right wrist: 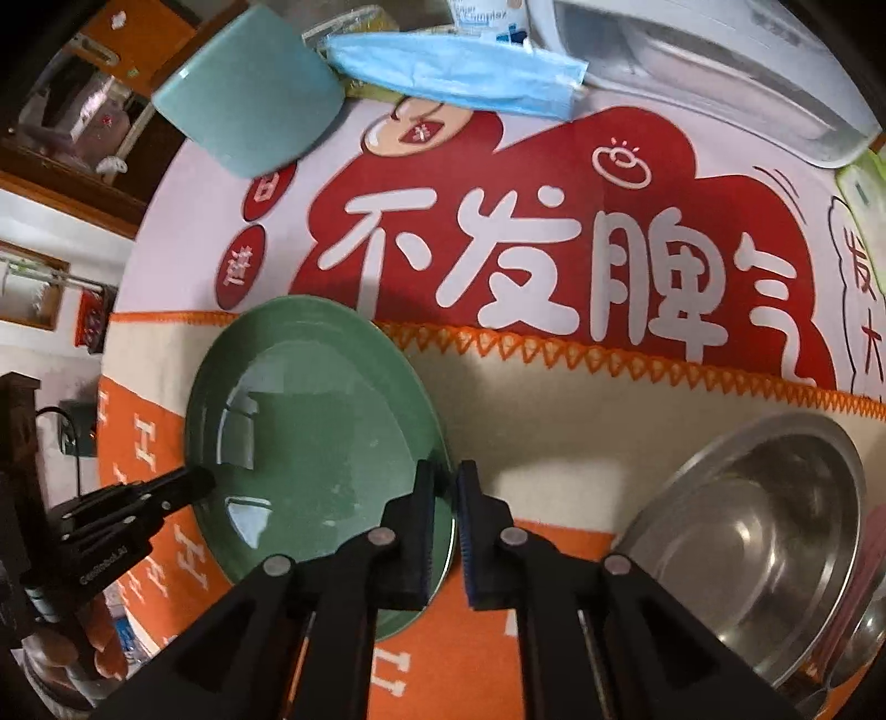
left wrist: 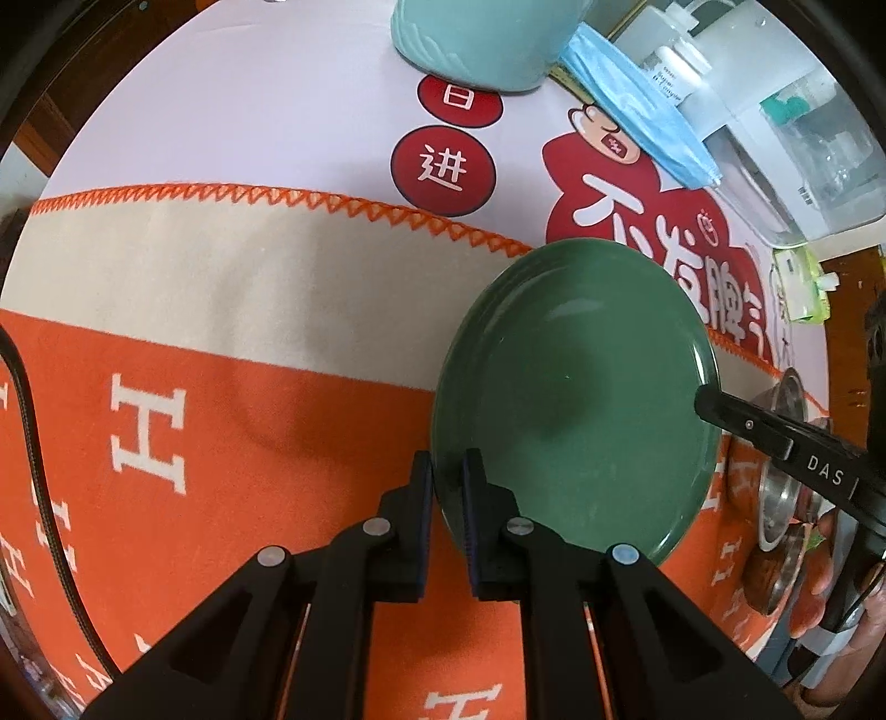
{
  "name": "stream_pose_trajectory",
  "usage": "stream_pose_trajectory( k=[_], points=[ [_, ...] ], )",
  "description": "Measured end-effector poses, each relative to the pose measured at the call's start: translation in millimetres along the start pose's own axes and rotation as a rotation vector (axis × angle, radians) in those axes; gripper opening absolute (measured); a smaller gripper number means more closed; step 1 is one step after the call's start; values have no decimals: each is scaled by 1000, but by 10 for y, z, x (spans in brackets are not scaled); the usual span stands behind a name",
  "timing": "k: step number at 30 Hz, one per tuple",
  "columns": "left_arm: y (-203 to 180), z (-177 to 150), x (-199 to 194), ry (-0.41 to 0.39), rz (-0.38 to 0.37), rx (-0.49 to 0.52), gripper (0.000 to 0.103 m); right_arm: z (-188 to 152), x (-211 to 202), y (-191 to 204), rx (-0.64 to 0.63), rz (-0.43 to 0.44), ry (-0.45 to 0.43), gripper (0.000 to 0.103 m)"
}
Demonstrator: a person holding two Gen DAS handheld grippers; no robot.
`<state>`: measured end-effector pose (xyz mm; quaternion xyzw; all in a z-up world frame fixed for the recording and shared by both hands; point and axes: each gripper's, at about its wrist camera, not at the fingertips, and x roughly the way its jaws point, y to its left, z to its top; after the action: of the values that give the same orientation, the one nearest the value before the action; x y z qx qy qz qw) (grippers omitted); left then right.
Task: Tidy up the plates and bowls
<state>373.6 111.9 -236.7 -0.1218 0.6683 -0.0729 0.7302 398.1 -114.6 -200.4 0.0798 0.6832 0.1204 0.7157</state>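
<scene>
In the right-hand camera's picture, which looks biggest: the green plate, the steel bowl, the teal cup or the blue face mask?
1. Green plate and steel bowl: look alike, both near the camera, so unranked.
2. Blue face mask and teal cup: similar, farther off.

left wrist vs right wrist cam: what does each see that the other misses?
Left wrist only: a black cable at the frame's left edge and wide bare orange blanket left of the plate.

Right wrist only: the full inside of the steel bowl, and room furniture beyond the table's left edge.

Both: the green plate pinched at opposite rims by the left tongs and right tongs, the teal container, the blue face mask and the red printed tablecloth.
</scene>
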Motion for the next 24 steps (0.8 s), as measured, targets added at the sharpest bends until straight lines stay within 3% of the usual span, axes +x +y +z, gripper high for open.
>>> stream_pose_trajectory(
  k=[10,16,24],
  points=[
    [6,-369,-664,-27,5,70,8,-489,-547,235,37,63,-34,5],
    [230,-916,-1135,-42,12,98,8,-1019,-816,500,27,129,-54,4],
    [672,-1838,-1416,-33,29,92,7,-1940,-825,855,17,176,-30,4]
  ],
)
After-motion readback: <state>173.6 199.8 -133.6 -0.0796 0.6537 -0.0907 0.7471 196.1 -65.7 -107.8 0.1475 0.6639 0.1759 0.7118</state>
